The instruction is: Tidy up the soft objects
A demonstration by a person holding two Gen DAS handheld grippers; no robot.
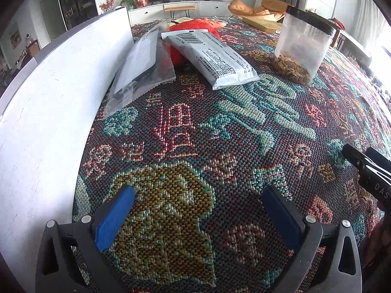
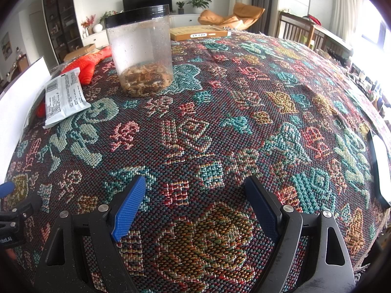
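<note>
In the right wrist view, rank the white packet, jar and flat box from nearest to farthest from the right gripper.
From the right gripper:
1. White packet, far left.
2. Jar, ahead and left, upright.
3. Flat box, at the far edge, behind the jar.

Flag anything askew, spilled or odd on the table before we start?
No spill or damage visible. The soft items sit in a loose pile at the left: the white pouch lies tilted across the red plush, beside a clear plastic bag. The jar stands upright, lid on. Both grippers, left and right, are open and empty.
</note>
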